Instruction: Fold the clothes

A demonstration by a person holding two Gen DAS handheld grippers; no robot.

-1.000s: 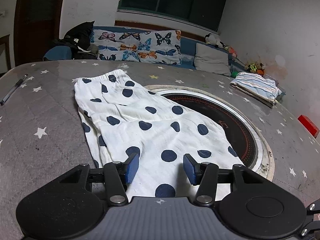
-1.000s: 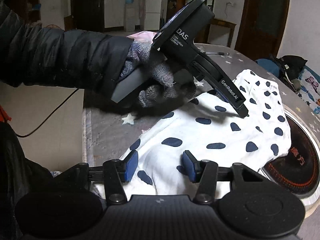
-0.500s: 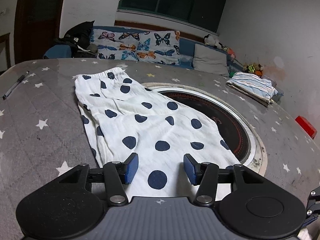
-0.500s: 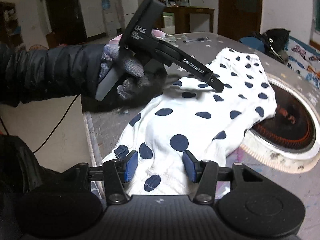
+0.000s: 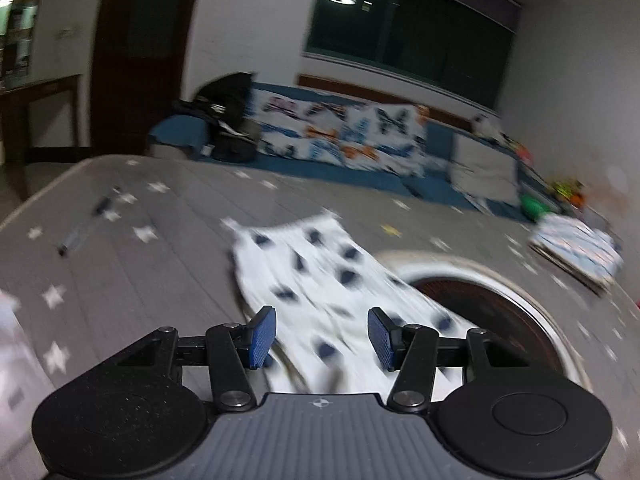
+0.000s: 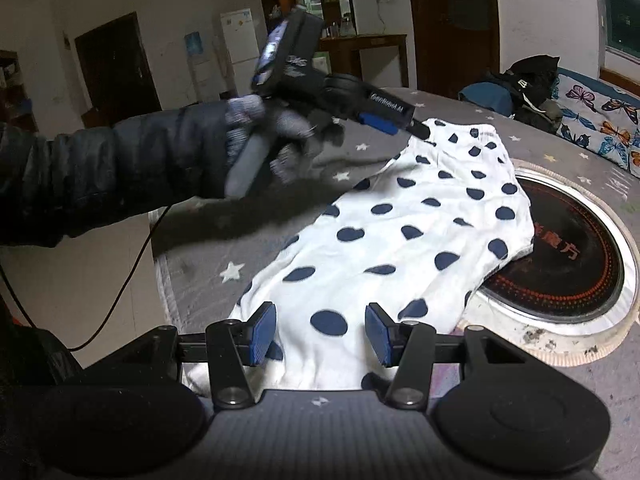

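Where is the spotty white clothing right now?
The spotty clothing lies flat on the starry grey table, its right edge overlapping the round dark burner, in both wrist views.

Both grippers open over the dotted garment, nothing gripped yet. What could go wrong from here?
1. Part of the polka-dot garment lies over the round burner set in the table; dragging it could snag the cloth on the rim.
2. The left gripper hangs near the garment's far edge while the right gripper is at the near hem; uneven pinches would probably skew the fold.
3. The left wrist view is blurred, so aim may be poor.
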